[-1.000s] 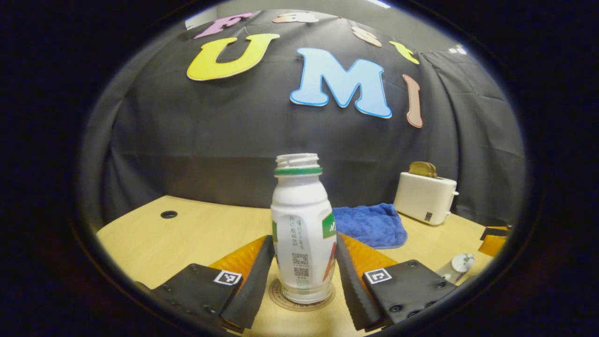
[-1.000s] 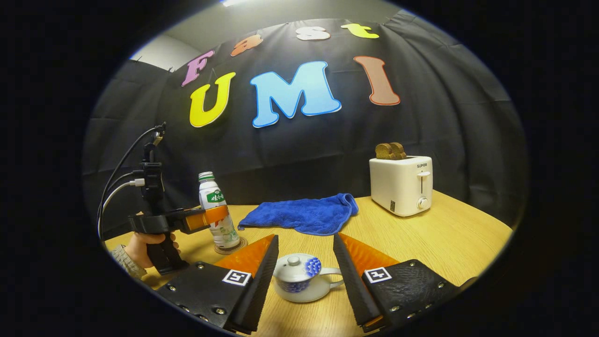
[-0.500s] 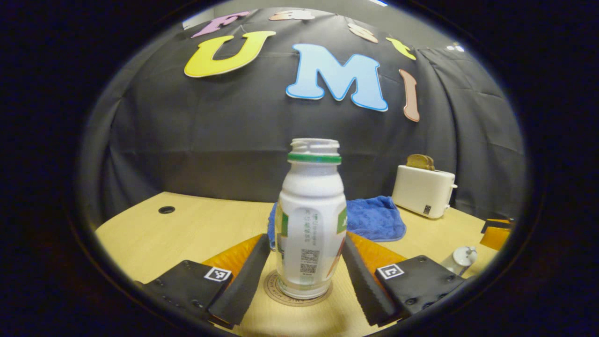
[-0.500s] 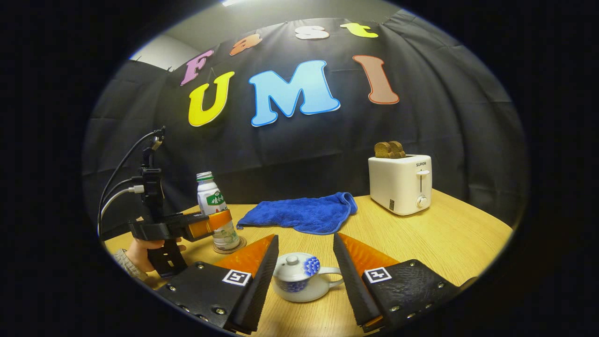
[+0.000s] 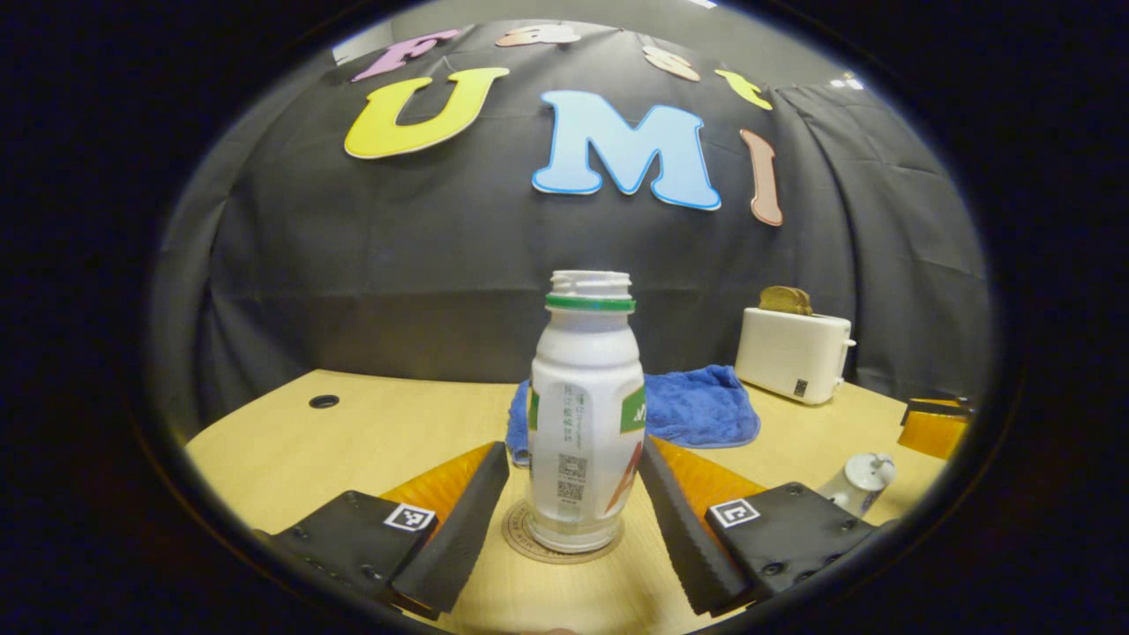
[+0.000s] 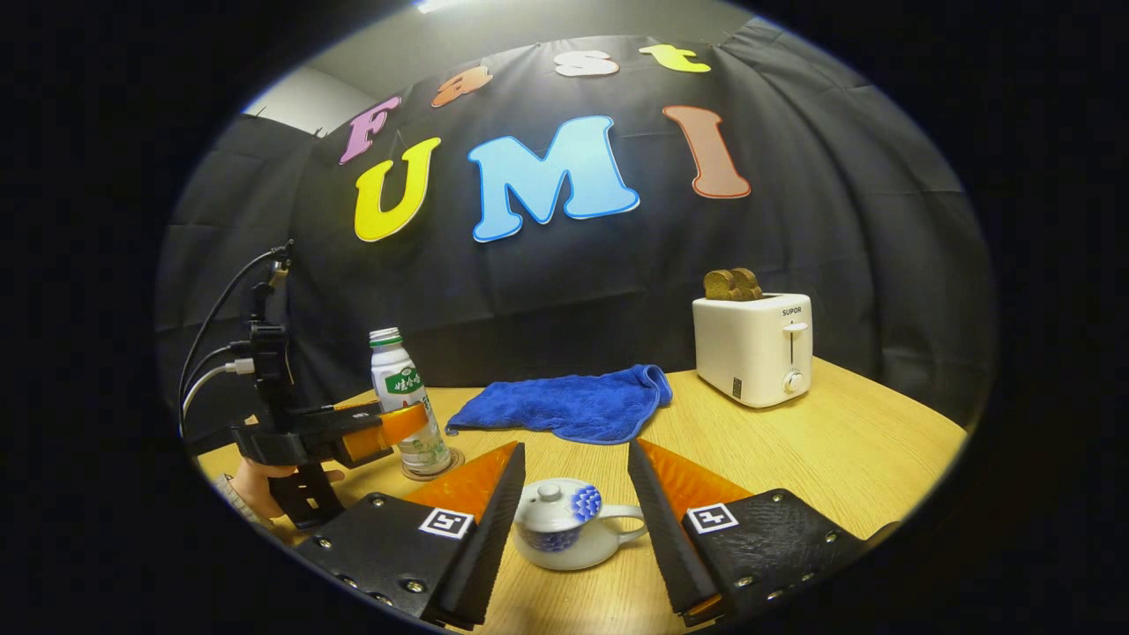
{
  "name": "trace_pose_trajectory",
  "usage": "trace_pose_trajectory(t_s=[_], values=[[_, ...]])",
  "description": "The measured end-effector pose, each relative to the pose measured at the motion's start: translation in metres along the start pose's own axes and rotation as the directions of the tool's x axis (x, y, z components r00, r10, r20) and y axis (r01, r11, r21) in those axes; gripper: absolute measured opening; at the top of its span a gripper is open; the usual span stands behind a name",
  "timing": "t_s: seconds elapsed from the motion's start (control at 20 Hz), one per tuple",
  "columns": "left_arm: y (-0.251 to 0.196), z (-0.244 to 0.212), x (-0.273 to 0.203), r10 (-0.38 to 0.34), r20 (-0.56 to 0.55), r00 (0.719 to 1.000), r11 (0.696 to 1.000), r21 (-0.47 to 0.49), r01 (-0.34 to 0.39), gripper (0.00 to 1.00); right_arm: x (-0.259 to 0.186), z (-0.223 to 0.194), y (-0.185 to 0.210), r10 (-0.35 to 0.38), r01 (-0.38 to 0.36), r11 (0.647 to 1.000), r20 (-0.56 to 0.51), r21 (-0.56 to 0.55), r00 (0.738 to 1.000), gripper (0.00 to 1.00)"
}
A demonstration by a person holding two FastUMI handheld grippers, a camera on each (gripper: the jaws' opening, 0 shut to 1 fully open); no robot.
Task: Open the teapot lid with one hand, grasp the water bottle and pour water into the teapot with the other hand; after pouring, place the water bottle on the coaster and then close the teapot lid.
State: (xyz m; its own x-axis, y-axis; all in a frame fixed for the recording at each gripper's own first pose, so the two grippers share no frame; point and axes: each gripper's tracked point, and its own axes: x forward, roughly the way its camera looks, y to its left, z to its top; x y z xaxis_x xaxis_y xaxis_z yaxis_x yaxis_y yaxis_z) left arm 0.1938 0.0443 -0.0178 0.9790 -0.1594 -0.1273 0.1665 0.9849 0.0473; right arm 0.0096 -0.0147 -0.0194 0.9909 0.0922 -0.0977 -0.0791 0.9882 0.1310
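Note:
A white water bottle (image 5: 582,414) with a green neck ring and no cap stands upright on a round coaster (image 5: 529,545). My left gripper (image 5: 573,450) is open, one finger on each side of the bottle's lower half. In the right gripper view the same bottle (image 6: 401,388) stands on the coaster (image 6: 454,463) with the left gripper (image 6: 375,432) beside it, held by a hand (image 6: 242,481). A white teapot (image 6: 564,525) with blue flowers sits between the fingers of my open right gripper (image 6: 575,448), its lid on. The teapot (image 5: 860,481) also shows at the right.
A blue cloth (image 6: 564,406) lies behind the teapot. A white toaster (image 6: 763,348) holding bread stands at the back right of the wooden table (image 6: 838,450). The table has a cable hole (image 5: 324,401) at its far left.
The left gripper has drawn back a little from the bottle, which stays upright on the coaster. The right gripper and the teapot have hardly moved.

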Motion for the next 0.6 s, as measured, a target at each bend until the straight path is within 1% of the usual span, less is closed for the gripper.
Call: trace_pose_trajectory(t_s=[0.1, 0.35, 0.6], values=[[-0.003, -0.003, -0.010, -0.006, -0.003, 1.000, 1.000, -0.006, 0.006, 1.00, 0.000, 0.001, 0.000, -0.001, 0.001, 1.000, 0.003, 0.001, 1.000, 0.73], [-0.008, -0.002, -0.043, 0.006, 0.010, 1.000, 1.000, -0.006, -0.006, 1.00, -0.002, 0.005, -0.002, -0.014, 0.014, 1.000, 0.024, -0.010, 1.000, 0.73], [-0.015, 0.011, -0.089, 0.030, 0.063, 0.998, 0.999, -0.031, -0.029, 1.00, -0.011, 0.019, -0.005, -0.044, 0.047, 0.999, 0.084, -0.024, 0.995, 0.73]])
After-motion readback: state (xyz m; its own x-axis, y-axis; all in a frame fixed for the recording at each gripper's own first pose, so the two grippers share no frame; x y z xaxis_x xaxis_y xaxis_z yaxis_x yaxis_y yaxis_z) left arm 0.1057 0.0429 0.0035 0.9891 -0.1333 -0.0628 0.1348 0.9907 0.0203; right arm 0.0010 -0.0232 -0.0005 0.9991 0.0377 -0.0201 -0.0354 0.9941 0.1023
